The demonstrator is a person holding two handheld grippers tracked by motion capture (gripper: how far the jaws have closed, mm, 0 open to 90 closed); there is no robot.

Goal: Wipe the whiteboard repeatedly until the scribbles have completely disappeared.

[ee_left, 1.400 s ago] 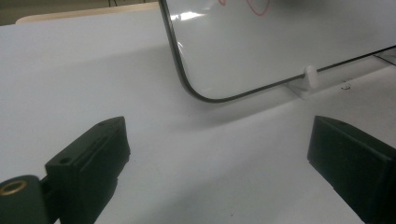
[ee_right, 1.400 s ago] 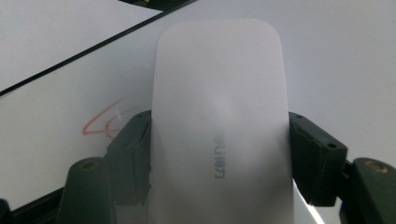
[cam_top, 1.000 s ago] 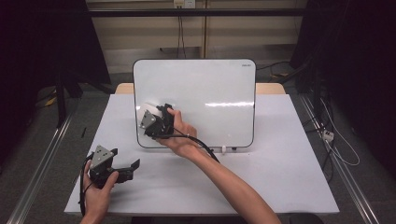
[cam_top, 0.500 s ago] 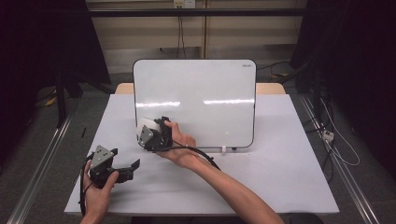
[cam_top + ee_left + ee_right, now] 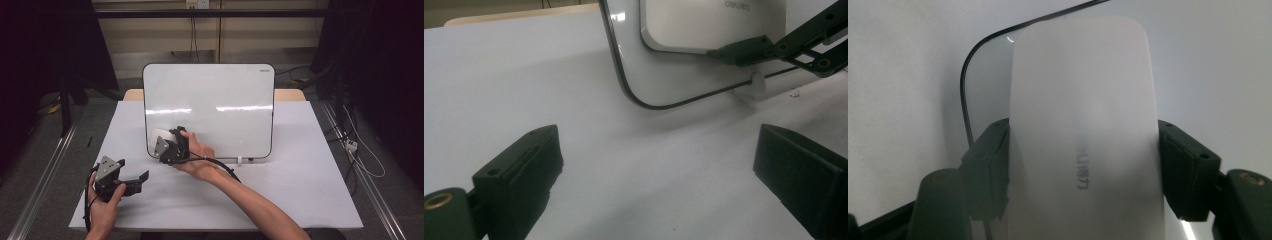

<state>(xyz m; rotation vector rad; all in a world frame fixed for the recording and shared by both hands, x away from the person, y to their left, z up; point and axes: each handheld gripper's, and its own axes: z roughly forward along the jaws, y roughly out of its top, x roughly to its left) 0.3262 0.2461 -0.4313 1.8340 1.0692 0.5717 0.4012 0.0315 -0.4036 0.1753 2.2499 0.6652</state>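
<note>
A white-faced whiteboard [image 5: 225, 110] with a thin black rim stands upright on the white table [image 5: 300, 190]. My right gripper [image 5: 167, 145] is shut on a white eraser [image 5: 159, 136] and holds it flat against the board's lower left corner. In the right gripper view the eraser [image 5: 1083, 125] sits between both black pads [image 5: 1188, 170], over the board's rounded corner [image 5: 990, 85]. My left gripper [image 5: 140, 181] rests low over the table's front left with its jaws open and nothing between them. In the left gripper view, that gripper [image 5: 659, 165] faces the board's corner [image 5: 634, 60] and the eraser [image 5: 704, 25].
A small white foot [image 5: 240, 160] props the board's bottom edge. The right gripper's black cable [image 5: 220, 165] trails over the table along the forearm. Metal rails [image 5: 45, 170] run on the floor along both sides of the table.
The right gripper has slid the eraser down the board's face toward its lower left corner. The left gripper has stayed where it was.
</note>
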